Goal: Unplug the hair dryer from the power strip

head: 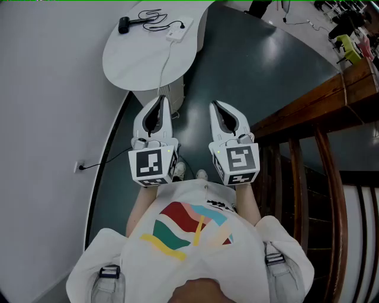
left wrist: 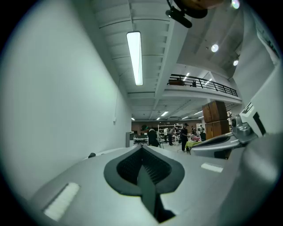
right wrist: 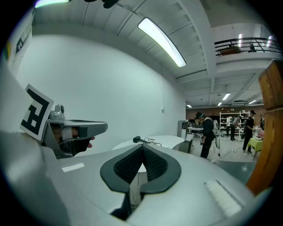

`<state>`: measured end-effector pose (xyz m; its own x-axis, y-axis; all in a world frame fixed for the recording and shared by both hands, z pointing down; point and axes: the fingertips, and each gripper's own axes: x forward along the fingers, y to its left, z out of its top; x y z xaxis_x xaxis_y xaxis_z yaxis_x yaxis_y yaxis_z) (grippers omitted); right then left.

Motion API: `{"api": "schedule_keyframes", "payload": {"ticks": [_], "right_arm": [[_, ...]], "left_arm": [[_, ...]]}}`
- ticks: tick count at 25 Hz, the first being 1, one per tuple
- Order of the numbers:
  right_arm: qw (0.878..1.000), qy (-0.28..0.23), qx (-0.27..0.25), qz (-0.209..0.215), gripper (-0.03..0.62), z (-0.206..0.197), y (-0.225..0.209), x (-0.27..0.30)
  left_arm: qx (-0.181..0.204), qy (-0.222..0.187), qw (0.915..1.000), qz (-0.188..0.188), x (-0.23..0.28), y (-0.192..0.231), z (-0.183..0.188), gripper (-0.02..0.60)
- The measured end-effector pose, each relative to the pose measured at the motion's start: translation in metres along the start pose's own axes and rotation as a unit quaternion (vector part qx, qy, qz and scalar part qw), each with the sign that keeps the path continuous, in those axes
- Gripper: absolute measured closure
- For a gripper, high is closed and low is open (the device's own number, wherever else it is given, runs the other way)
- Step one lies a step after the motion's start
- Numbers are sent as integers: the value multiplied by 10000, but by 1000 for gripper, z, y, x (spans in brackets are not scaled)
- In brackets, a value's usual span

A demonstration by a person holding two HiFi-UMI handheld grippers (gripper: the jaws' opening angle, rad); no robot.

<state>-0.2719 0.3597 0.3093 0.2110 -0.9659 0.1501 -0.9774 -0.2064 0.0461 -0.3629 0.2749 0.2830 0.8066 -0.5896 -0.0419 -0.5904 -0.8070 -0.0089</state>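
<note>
1. Plainly, both tools were pressed together and pinched nothing: the left gripper point(head: 160, 100) and the right gripper point(head: 214, 106) had their jaws meeting at the tips, and each gripper view showed only empty room beyond its ribbed pads.
2. Both were held side by side close to the person's chest, pointing forward, well apart from the white table point(head: 121, 68).
3. The hair dryer point(head: 126, 24) lay on the far part of that table, its long axis running across the head view with the head toward the left. Its dark cord point(head: 155, 18) looped to the power strip point(head: 179, 31) just to its right.
4. The strip lay straight ahead, between the lines of the two grippers and a little closer to the left one's line. I judged either hand could reach it after a long forward move.
5. Where the plug sat in the strip was too small to tell.
6. No container showed; a white lead point(head: 163, 65) ran from the strip off the table's near edge.
</note>
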Motion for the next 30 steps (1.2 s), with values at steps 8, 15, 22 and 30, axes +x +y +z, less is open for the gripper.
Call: {"api": "schedule_keyframes", "payload": {"ticks": [8, 15, 22, 30], "right_arm": [[9999, -36, -122, -85, 583, 0, -14, -7], [9996, 100, 2, -247, 583, -17, -52, -27], [9993, 20, 146, -355, 582, -30, -96, -49], [9984, 45, 85, -564, 582, -37, -138, -42]], "left_arm": [[20, 195, 9998, -75, 6, -14, -7, 583], [2, 240, 9997, -92, 14, -29, -7, 582], [27, 235, 9997, 9, 30, -52, -13, 583], [8, 161, 9998, 77, 66, -57, -5, 583]]}}
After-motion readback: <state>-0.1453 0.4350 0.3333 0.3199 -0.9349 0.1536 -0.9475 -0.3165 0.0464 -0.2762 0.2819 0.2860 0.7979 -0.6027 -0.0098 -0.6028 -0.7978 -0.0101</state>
